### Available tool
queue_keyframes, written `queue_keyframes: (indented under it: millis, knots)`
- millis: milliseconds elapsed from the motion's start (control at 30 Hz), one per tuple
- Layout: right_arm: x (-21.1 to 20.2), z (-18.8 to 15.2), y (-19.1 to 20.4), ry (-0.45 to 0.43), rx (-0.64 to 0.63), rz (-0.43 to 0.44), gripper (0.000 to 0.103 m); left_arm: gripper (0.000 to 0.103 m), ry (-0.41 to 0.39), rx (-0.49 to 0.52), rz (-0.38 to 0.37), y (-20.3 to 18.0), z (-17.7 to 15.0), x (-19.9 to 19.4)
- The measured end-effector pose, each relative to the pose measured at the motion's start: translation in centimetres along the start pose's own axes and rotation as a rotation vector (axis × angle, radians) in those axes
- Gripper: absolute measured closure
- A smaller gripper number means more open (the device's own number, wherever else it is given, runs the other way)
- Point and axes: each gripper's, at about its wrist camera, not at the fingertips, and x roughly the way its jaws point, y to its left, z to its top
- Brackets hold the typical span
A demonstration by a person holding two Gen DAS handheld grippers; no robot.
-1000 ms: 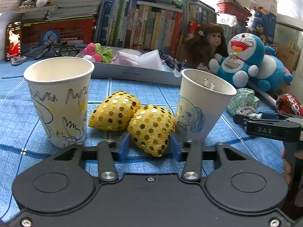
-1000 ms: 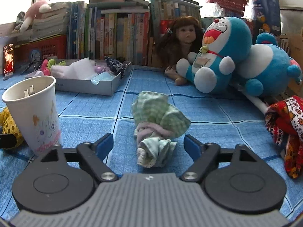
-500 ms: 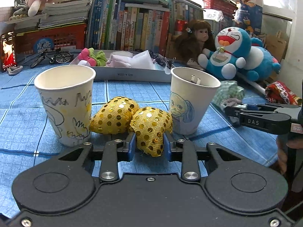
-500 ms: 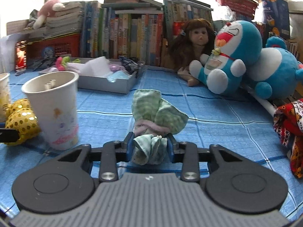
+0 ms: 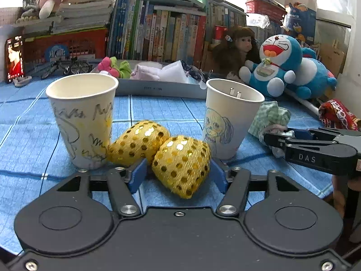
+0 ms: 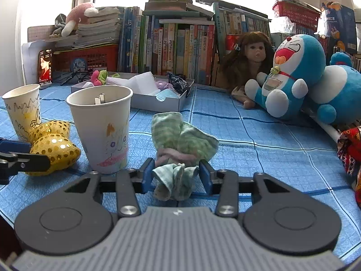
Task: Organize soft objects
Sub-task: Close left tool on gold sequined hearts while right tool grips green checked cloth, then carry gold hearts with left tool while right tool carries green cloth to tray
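Note:
A gold sequined soft toy (image 5: 180, 164) with two lobes lies on the blue cloth between two paper cups (image 5: 83, 119) (image 5: 230, 117). My left gripper (image 5: 178, 176) straddles its near lobe. The jaws are opening and the blue pads stand just clear of it. A green checked cloth bundle (image 6: 178, 142) lies to the right of the drawn-on cup (image 6: 101, 131). My right gripper (image 6: 176, 176) straddles the bundle's near end, with the jaws opening and small gaps at both pads. The right gripper's fingers (image 5: 277, 140) show beside the bundle (image 5: 270, 117) in the left wrist view.
A grey tray (image 5: 158, 89) with several small cloth items stands behind the cups. A doll (image 6: 250, 61) and a blue cat plush (image 6: 291, 72) sit at the back right before a row of books. A red patterned cloth (image 6: 349, 151) lies at the right edge.
Half a second ago both grippers were squeezed on their objects, the left on the gold toy, the right on the green bundle. Both pairs of jaws have since spread, and the objects rest on the cloth.

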Motion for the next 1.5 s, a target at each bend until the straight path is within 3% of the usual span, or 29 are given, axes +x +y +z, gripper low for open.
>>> queue_keyframes:
  millis: [267, 333, 400, 567, 633, 1100, 1500]
  knots:
    - [1.2, -0.1, 0.3, 0.015, 0.001, -0.001, 0.037, 0.042, -0.003, 0.0, 0.03, -0.8, -0.5, 1.5]
    - [1.5, -0.1, 0.4, 0.022, 0.004, 0.007, 0.037, 0.052, -0.002, 0.005, 0.031, -0.9, -0.6, 1.6]
    - [1.6, -0.2, 0.5, 0.029, 0.008, 0.017, 0.037, 0.055, -0.005, 0.013, 0.032, -1.0, -0.6, 1.6]
    - [1.5, -0.4, 0.8, 0.028, 0.002, 0.031, 0.053, 0.062, -0.017, 0.032, 0.038, -1.1, -0.6, 1.3]
    - [1.3, -0.3, 0.8, 0.026, 0.008, 0.036, 0.055, 0.064, -0.025, 0.038, 0.04, -1.1, -0.5, 1.0]
    - [0.1, 0.8, 0.3, -0.014, 0.055, 0.044, 0.06, 0.064, -0.093, 0.083, 0.012, -1.5, 0.8, -1.7]
    - [-0.8, 3.9, -0.4, -0.066, 0.052, -0.007, 0.06, 0.064, -0.161, 0.142, -0.03, -1.8, 4.7, -4.3]
